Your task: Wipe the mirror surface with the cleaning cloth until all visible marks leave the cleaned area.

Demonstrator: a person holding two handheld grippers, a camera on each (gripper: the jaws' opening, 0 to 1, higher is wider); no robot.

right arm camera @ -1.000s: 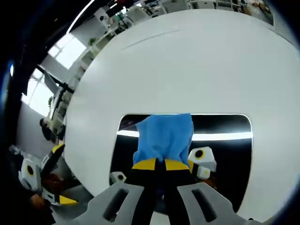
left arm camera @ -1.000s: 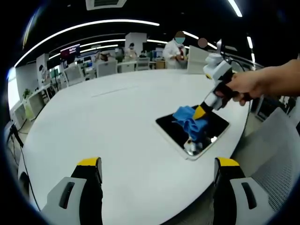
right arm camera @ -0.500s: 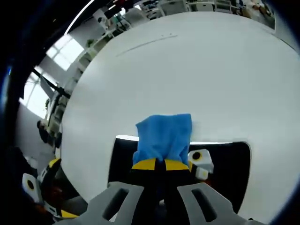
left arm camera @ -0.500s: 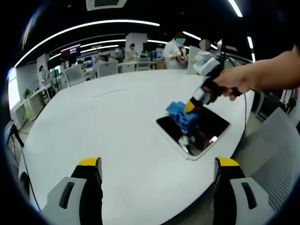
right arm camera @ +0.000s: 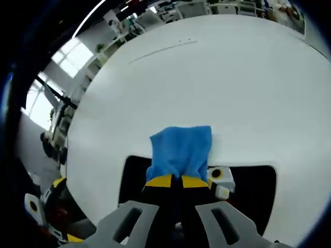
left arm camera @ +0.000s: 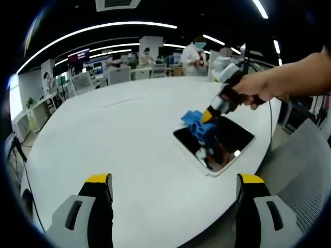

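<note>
A dark rectangular mirror [left arm camera: 220, 144] lies flat on the white round table [left arm camera: 119, 144], near its right edge. My right gripper [left arm camera: 207, 117], held by a hand, is shut on a blue cleaning cloth [left arm camera: 196, 123] and presses it onto the mirror's far corner. In the right gripper view the blue cloth [right arm camera: 181, 152] hangs from the shut yellow-tipped jaws of the right gripper [right arm camera: 172, 181], overlapping the mirror's [right arm camera: 248, 186] far edge and the white table [right arm camera: 207, 82] beyond. My left gripper [left arm camera: 173, 181] hovers open over the table's near side, well short of the mirror.
A grey mesh chair [left arm camera: 305, 175] stands beside the table at the right. Desks, chairs and several people [left arm camera: 194, 51] fill the office behind the table. The table's broad left and middle stretch is bare white surface.
The right gripper has slid the cloth across the mirror toward its far edge; the cloth now overlaps the rim onto the table. The left gripper has stayed put.
</note>
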